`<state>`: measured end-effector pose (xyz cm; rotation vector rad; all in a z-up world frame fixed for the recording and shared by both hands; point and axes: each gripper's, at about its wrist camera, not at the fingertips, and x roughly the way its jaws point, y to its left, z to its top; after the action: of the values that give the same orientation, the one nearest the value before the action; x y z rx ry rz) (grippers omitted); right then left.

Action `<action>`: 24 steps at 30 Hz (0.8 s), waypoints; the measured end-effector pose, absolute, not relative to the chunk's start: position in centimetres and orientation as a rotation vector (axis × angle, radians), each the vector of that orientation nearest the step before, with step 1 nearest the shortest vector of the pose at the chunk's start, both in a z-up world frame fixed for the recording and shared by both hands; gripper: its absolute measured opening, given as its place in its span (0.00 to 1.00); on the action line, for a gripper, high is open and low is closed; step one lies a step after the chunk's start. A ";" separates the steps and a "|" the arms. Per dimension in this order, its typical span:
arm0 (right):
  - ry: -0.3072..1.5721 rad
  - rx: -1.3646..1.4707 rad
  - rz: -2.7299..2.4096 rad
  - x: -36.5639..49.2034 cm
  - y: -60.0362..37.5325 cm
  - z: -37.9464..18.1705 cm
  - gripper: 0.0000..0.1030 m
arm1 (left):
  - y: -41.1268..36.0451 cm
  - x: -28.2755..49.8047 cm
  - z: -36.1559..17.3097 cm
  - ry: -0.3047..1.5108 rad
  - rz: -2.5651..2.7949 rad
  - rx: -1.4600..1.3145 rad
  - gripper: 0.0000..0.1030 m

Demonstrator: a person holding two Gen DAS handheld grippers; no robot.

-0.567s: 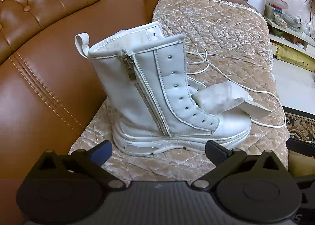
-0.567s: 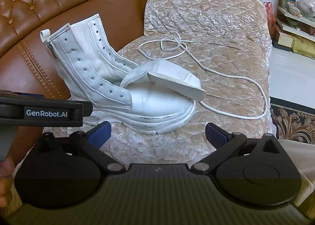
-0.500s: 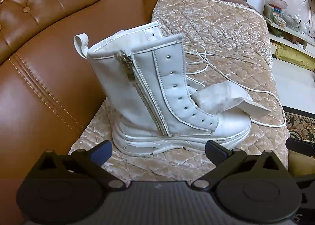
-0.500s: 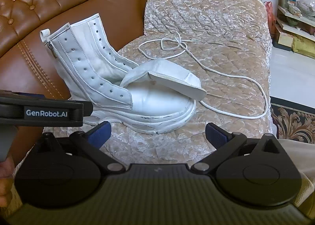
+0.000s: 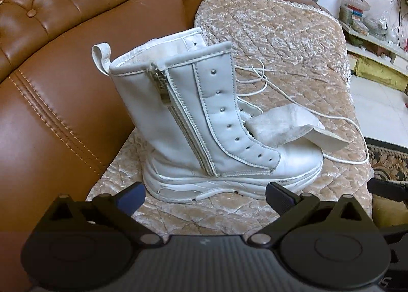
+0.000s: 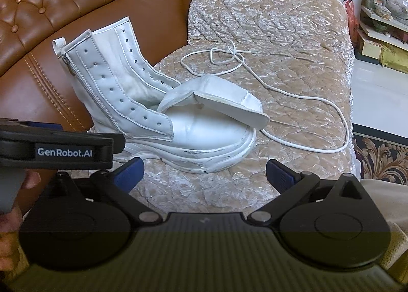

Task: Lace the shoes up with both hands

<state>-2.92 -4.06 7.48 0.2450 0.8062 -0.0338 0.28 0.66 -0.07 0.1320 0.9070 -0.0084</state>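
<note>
Left gripper (image 5: 205,196) hung low in front of the boot (image 5: 204,123), jaws spread as wide as they go, nothing between them. Right gripper (image 6: 204,173) alongside it, equally wide, equally empty. The two tools sat close together, the left one's body crossing the right camera's lower left corner.

Boot stood upright on a quilted cover (image 6: 280,44) spread over a brown leather sofa (image 5: 63,75), heel toward the backrest, toe toward the open room. Side zip (image 5: 188,128) closed. Tongue (image 6: 219,103) flopped forward over the toe, so the front gaped and both rows of eyelets (image 6: 119,90) showed bare.

Lace (image 6: 293,93) not in the boot at all: it lay loose on the cover beyond the toe, tangled into a loop at the far end, a long run curving out toward the cover's edge.

Judgement: lacing not begun; this looked like the approach before the first pickup. Next move probably calls for one gripper to find a free lace end, pinch it thinly near the tip, while the other steadies the boot or lifts the tongue back. Lowest eyelets first.
</note>
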 end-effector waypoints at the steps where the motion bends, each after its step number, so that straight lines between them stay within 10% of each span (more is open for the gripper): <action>1: 0.807 0.246 -0.034 -2.9 -4.1 7.5 1.00 | 0.8 0.3 0.0 0.901 -0.012 0.122 1.00; 24: 0.809 0.251 -0.028 -2.9 -4.1 7.4 1.00 | 2.2 3.4 -1.1 0.916 -0.050 0.107 1.00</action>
<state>-2.90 -4.07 7.39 0.2506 0.8086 -0.0283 3.37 2.23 -1.08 0.1067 0.9155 -0.0504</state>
